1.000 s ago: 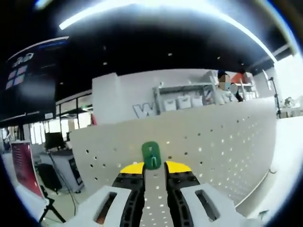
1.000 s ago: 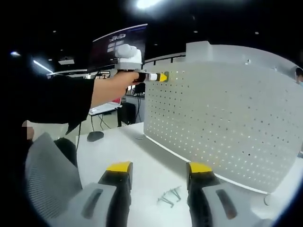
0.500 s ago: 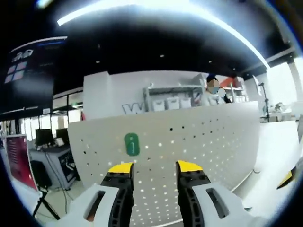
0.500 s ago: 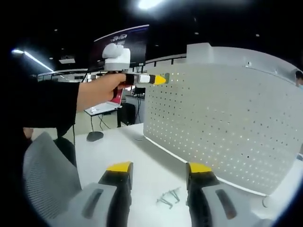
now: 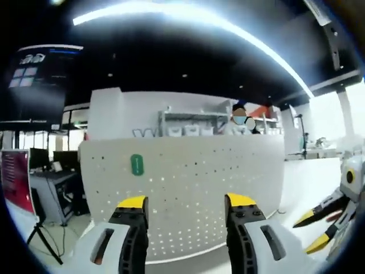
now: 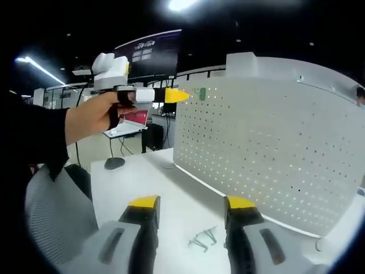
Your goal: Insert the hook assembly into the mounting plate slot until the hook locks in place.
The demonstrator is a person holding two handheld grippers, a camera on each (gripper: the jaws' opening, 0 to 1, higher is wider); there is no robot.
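A green hook assembly [image 5: 137, 164] sits in the white perforated mounting plate [image 5: 194, 188] near its upper left, with nothing holding it. My left gripper [image 5: 186, 202] stands open, back from the plate, its jaws bare. In the right gripper view the same hook [image 6: 201, 94] shows at the plate's [image 6: 274, 148] top left corner, just ahead of the left gripper [image 6: 181, 96], which a hand holds. My right gripper [image 6: 191, 202] is open and empty over the white table [image 6: 137, 177]. Its yellow tips enter the left gripper view as the right gripper [image 5: 311, 232].
Several loose metal hooks [image 6: 202, 238] lie on the table between my right jaws. The plate stands upright along the table's far side. A grey chair back [image 6: 51, 217] is at the lower left, and a person's dark sleeve [image 6: 28, 131] reaches in from the left.
My left gripper has let go of the green hook, opened wider and drawn back from the plate. The hook stays in the plate. The right gripper has not moved.
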